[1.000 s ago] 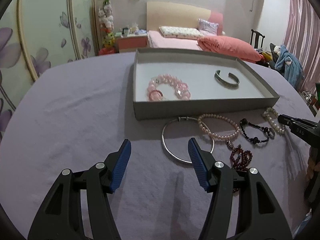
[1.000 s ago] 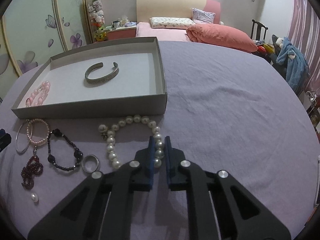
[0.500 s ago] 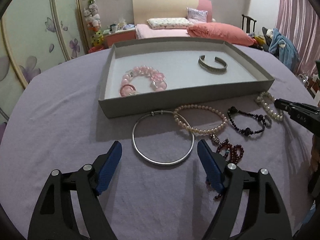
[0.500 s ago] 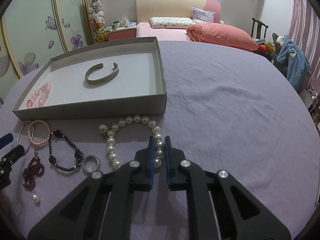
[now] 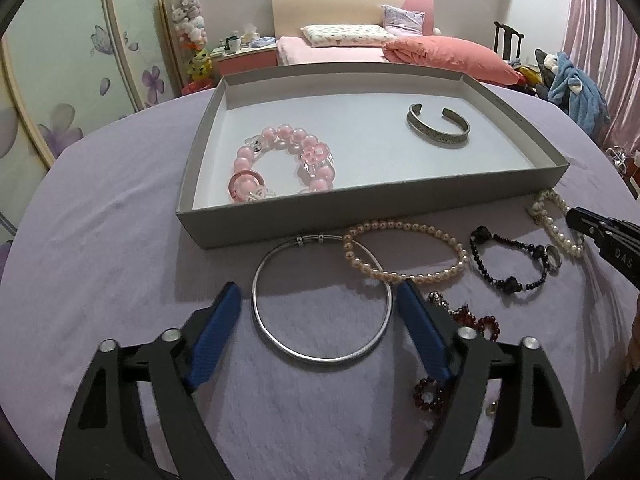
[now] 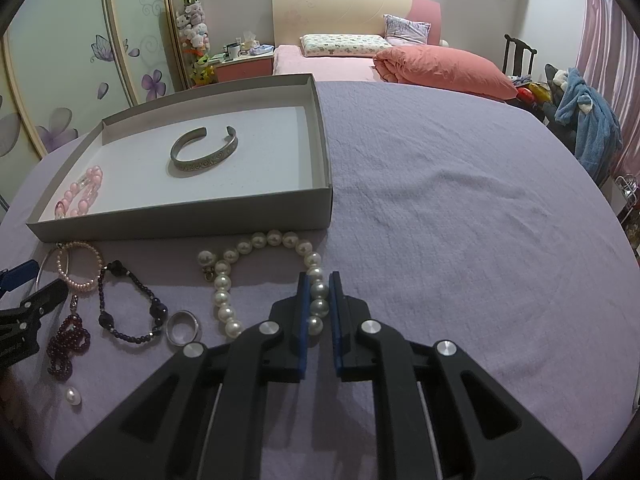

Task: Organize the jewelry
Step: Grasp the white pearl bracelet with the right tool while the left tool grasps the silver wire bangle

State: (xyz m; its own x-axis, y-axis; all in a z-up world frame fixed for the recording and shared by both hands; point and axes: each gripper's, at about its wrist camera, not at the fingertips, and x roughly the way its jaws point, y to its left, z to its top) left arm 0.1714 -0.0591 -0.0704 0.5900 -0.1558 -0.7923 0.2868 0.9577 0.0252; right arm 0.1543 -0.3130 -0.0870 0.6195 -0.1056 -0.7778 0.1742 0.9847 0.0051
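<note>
A grey tray point(image 5: 360, 210) holds a pink bead bracelet point(image 5: 284, 168) and a silver cuff point(image 5: 438, 125). In front of it lie a silver bangle point(image 5: 322, 300), a small-pearl bracelet point(image 5: 404, 252), a black bead bracelet point(image 5: 512, 258), dark red beads point(image 5: 460, 344) and a large-pearl bracelet point(image 6: 260, 276). My left gripper point(image 5: 318, 300) is open, its fingers on either side of the bangle. My right gripper point(image 6: 319, 308) is shut on the large-pearl bracelet, which rests on the cloth.
The purple tablecloth point(image 6: 460, 200) stretches to the right of the tray. A silver ring point(image 6: 183, 327) and a loose pearl point(image 6: 73, 396) lie near the black beads. A bed point(image 6: 360, 56) and wardrobe doors point(image 6: 80, 40) stand behind.
My left gripper has moved right and forward and opened wider, so its fingers now flank the silver bangle. My right gripper has not moved.
</note>
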